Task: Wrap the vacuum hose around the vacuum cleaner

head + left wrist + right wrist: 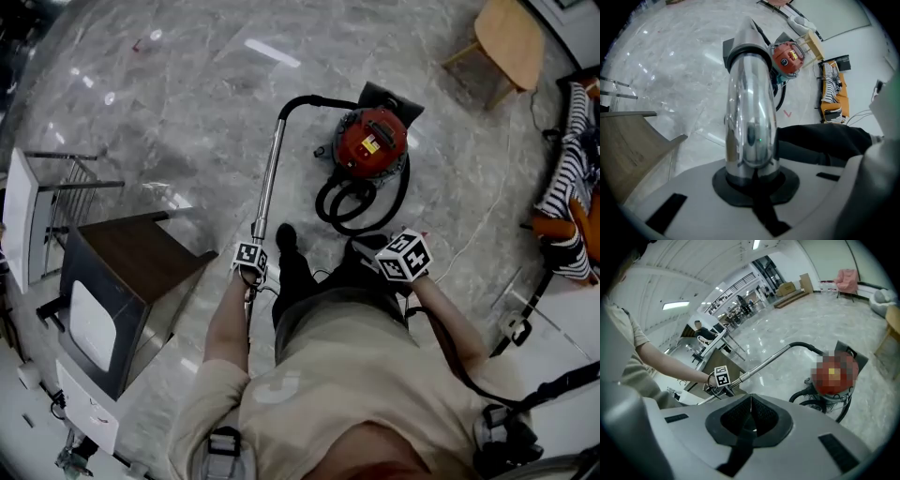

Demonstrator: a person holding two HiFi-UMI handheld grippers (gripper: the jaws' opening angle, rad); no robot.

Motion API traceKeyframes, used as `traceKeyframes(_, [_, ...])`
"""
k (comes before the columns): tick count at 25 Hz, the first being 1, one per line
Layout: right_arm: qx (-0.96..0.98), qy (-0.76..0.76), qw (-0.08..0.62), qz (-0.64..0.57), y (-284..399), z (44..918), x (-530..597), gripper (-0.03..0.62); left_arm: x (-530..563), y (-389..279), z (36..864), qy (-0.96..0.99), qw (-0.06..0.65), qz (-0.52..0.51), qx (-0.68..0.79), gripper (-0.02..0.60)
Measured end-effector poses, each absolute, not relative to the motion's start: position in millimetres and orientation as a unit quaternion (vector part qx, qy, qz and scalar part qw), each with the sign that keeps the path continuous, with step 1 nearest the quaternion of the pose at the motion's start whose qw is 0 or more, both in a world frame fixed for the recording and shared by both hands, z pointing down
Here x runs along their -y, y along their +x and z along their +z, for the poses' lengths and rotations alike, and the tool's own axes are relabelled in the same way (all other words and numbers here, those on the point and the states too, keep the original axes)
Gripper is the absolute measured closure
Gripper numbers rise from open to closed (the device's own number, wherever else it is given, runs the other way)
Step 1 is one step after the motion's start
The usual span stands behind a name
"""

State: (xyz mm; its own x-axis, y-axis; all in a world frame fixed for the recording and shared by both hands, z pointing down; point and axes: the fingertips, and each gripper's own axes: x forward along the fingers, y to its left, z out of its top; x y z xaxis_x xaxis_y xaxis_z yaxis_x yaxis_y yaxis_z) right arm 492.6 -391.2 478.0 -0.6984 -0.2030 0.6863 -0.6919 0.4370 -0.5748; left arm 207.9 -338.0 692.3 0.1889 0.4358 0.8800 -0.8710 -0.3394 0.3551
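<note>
- Our left gripper (752, 180) is clamped shut on the chrome wand (749, 108), which stands straight out from between its jaws.
- In the head view the wand runs from that gripper away across the marble floor (187, 112). At its far end it meets a black curved bend (314, 99) that leads over to the red vacuum cleaner (373, 141).
- Our right gripper (751, 401) has its jaws pressed together with nothing between them. It hangs in the air on the near side of the cleaner and touches neither the cleaner nor the wand.
- The black vacuum hose (361, 199) lies in loose loops on the floor against the near side of the cleaner. One loop curves up along the cleaner's right side.
- The loops lie between the cleaner and our dark shoe (286, 239), which is just right of the wand's near end.
- The cleaner stands upright on the floor, well apart from both grippers.
- A dark side table (131, 258) stands to our left, near the left gripper.
- A wooden stool (511, 42) stands at the upper right, and a striped cloth (567, 169) lies at the right edge.
</note>
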Motion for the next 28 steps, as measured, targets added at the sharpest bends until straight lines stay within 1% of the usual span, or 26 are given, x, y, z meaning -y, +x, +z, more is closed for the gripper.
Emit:
traceKeyframes(4, [0.767, 0.288, 0.281, 0.500, 455, 504, 396, 0.589, 344, 181, 751, 0.556, 0.557, 0.595, 0.164, 0.575])
traceKeyframes(7, [0.752, 0.301, 0.275, 0.517, 428, 530, 407, 0.591, 355, 159, 799, 0.565, 0.557, 0.591, 0.144, 0.575])
traceKeyframes(11, [0.744, 0.304, 0.274, 0.528, 406, 595, 432, 0.589, 376, 133, 866, 0.573, 0.552, 0.590, 0.139, 0.575])
traceKeyframes(19, [0.719, 0.288, 0.293, 0.561, 408, 743, 444, 0.591, 410, 123, 999, 0.598, 0.546, 0.567, 0.151, 0.575])
traceKeyframes(25, [0.691, 0.214, 0.338, 0.602, 405, 820, 393, 0.589, 380, 124, 1049, 0.601, 0.545, 0.567, 0.145, 0.575])
traceKeyframes(28, [0.692, 0.201, 0.346, 0.602, 404, 843, 399, 0.589, 379, 126, 1075, 0.608, 0.545, 0.559, 0.144, 0.575])
